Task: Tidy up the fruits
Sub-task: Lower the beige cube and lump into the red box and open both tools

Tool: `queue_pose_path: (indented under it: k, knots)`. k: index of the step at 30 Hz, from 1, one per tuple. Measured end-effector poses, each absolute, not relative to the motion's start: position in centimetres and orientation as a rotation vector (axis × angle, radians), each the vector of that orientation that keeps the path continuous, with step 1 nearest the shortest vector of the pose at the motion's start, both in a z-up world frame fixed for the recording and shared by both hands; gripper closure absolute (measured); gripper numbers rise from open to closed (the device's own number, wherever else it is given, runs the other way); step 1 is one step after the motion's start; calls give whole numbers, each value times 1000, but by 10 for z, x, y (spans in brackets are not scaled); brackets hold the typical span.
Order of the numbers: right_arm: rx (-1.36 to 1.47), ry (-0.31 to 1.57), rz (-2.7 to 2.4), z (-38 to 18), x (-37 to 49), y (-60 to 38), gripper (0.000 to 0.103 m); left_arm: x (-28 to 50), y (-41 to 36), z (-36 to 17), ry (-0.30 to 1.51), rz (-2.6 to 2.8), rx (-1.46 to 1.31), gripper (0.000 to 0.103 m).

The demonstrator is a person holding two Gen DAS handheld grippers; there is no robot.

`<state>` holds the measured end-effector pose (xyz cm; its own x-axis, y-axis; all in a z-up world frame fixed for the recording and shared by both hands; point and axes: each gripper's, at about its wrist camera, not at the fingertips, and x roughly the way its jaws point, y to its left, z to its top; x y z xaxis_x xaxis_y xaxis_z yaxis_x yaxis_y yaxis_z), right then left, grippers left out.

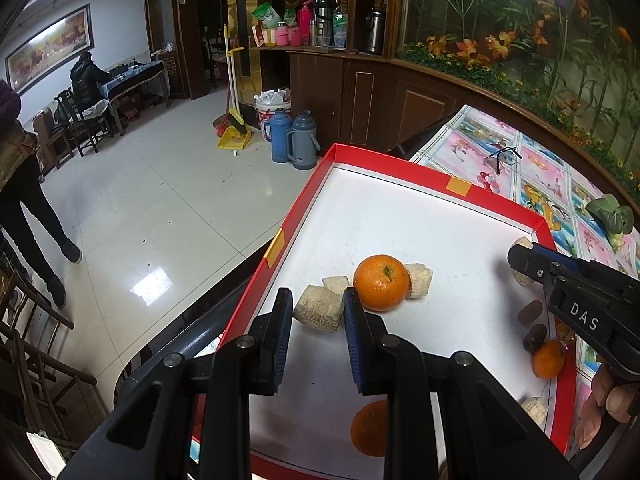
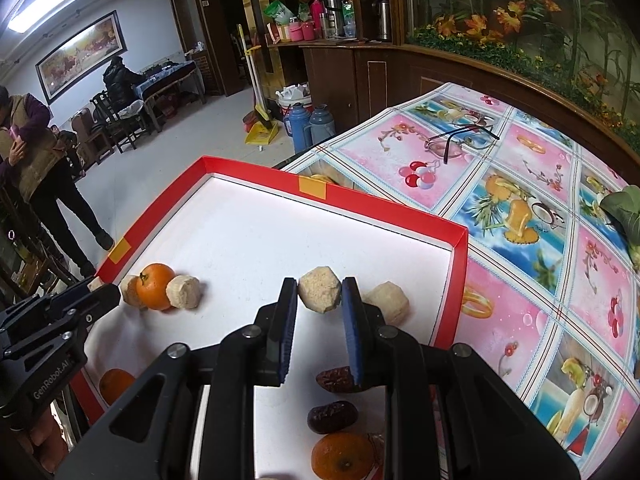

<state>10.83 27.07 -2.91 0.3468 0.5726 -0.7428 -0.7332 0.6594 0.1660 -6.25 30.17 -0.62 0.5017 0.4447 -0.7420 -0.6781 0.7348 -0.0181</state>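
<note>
A red-rimmed tray (image 1: 440,179) with a white floor holds the fruit. My left gripper (image 1: 318,296) is shut on a beige fibrous chunk (image 1: 320,314), just left of a large orange (image 1: 382,282) with two more chunks against it. My right gripper (image 2: 319,284) is shut on another beige chunk (image 2: 320,290), low over the tray near its right rim, beside a loose chunk (image 2: 388,302). Two dark dates (image 2: 332,416) and a small orange (image 2: 340,456) lie under it. In the right wrist view the left gripper (image 2: 102,288) shows beside the large orange (image 2: 155,286).
The tray lies on a table with a patterned pink and blue cloth (image 2: 520,240), close to its left edge above a tiled floor. Glasses (image 2: 460,138) and a green leafy vegetable (image 2: 624,208) lie on the cloth. A person (image 2: 36,168) stands at left. Flasks (image 1: 294,140) stand on the floor.
</note>
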Motion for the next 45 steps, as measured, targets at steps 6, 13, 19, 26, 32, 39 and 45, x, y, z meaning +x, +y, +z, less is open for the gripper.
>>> queue_pose_path:
  k: [6,13,19,26,32,39,45]
  knots:
    - [-210,877,848,-32,111,272,78,-62,302,-7,793,694,-327,78]
    - [-208,889,839,-35,113,272,78,-60,302,-9,801,694,-328,78]
    - [-204,905,838,-38,113,272,78,-59,303,-9,810,700,-326,79]
    - [-201,917,840,-39,113,271,78,-58,304,-7,810,714,-324,78]
    - [-191,899,830,-34,112,266,78,-53,300,-7,814,720,-310,78]
    - [-204,924,824,-35,111,268,75,-49,304,-5,828,702,-344,50]
    - [-156,882,821,-19,105,246,51,-59,294,6,785,697,-340,33]
